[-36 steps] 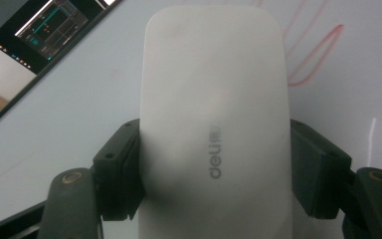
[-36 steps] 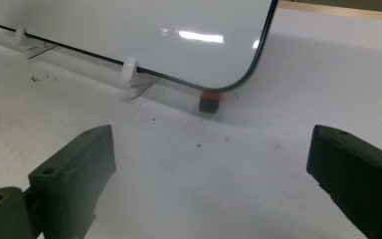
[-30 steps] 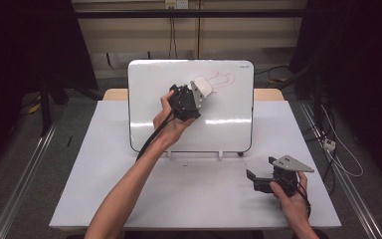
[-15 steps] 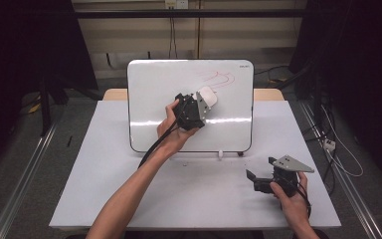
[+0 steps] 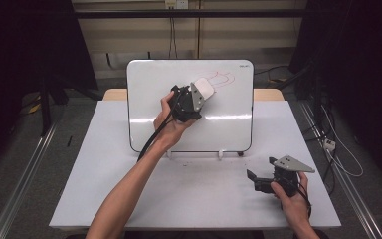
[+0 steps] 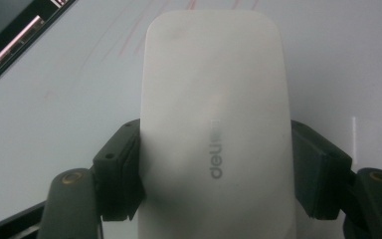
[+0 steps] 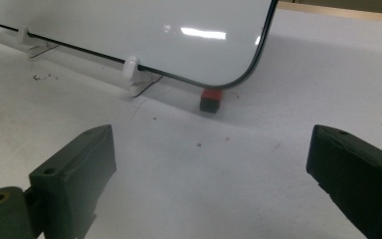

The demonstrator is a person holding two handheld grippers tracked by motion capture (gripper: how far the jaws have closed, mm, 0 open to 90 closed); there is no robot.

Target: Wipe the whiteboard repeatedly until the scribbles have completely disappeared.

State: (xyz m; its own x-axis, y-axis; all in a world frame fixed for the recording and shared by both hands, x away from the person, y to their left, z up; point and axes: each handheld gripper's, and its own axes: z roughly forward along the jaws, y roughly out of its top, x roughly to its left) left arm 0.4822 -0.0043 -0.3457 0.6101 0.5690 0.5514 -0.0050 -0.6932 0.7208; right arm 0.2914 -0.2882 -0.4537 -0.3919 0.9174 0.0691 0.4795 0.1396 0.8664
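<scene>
Near the table's front right corner, the right gripper (image 5: 259, 180) rested on the table (image 5: 79, 199) with jaws spread, holding nothing. Farther back, the left gripper (image 5: 199, 94) pinched a white eraser (image 6: 214, 124) flat against the whiteboard (image 5: 144, 124), beside red marks (image 5: 221, 78) near its top edge. Risk: the board stood propped on small feet (image 7: 129, 67); hard wiping pressure could tip or slide it backward.

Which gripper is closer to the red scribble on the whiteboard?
Left. The left gripper holds a white eraser against the board beside the red scribble. The right gripper rests low on the table.
</scene>
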